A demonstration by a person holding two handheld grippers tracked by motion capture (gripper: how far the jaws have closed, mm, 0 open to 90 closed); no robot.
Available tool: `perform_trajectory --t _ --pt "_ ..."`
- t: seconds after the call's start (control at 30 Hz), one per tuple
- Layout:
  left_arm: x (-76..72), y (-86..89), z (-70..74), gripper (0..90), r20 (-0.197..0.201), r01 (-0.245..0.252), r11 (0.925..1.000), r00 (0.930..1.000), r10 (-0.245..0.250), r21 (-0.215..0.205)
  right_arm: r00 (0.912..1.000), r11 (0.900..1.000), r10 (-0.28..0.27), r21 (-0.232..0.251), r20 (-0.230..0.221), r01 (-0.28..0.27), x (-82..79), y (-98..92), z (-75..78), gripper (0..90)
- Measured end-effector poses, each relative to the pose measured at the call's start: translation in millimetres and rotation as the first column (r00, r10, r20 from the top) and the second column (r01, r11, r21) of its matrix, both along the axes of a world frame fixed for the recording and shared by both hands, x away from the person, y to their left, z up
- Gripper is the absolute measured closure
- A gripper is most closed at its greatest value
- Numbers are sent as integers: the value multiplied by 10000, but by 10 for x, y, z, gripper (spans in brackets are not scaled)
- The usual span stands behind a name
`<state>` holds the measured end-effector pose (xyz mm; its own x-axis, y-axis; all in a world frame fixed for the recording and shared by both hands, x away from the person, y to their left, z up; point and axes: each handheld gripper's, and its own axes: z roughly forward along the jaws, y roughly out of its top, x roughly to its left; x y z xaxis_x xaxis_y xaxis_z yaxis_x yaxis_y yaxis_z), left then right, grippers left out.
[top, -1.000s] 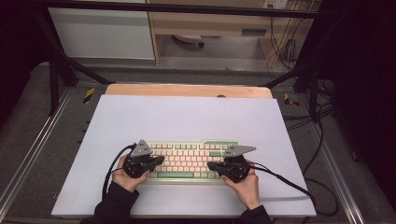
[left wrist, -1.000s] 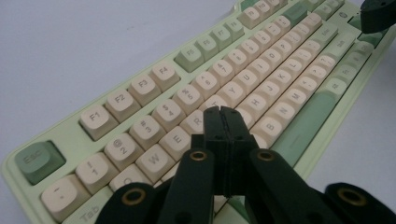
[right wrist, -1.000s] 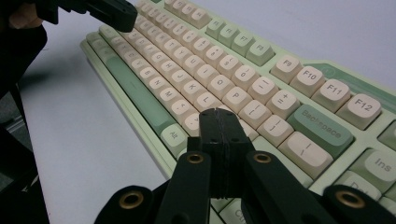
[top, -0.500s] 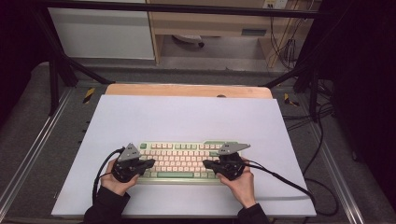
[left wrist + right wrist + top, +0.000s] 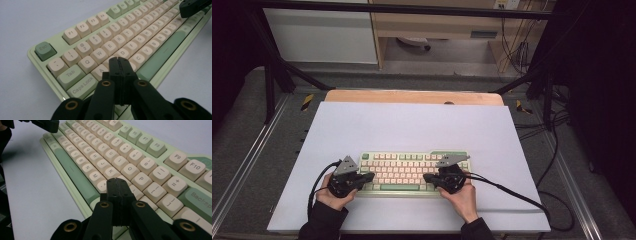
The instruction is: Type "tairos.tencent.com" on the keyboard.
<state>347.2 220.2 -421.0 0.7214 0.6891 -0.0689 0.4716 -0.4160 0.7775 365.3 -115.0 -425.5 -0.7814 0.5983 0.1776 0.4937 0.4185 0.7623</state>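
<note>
The green-and-cream mechanical keyboard (image 5: 412, 172) lies flat near the front edge of the white table (image 5: 412, 125); it looks rigid, fairly heavy, with loose-sprung keycaps; the left gripper (image 5: 118, 60) and right gripper (image 5: 117, 181) hover pinched shut, holding nothing; grip the case ends.
</note>
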Motion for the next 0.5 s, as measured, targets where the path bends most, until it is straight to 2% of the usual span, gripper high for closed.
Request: perform_trajectory --t 0.5 --pt "11 -24 -33 899 -78 50 10000 10000 -49 45 9999 10000 93 -5 -94 -93 7 47 -86 900"
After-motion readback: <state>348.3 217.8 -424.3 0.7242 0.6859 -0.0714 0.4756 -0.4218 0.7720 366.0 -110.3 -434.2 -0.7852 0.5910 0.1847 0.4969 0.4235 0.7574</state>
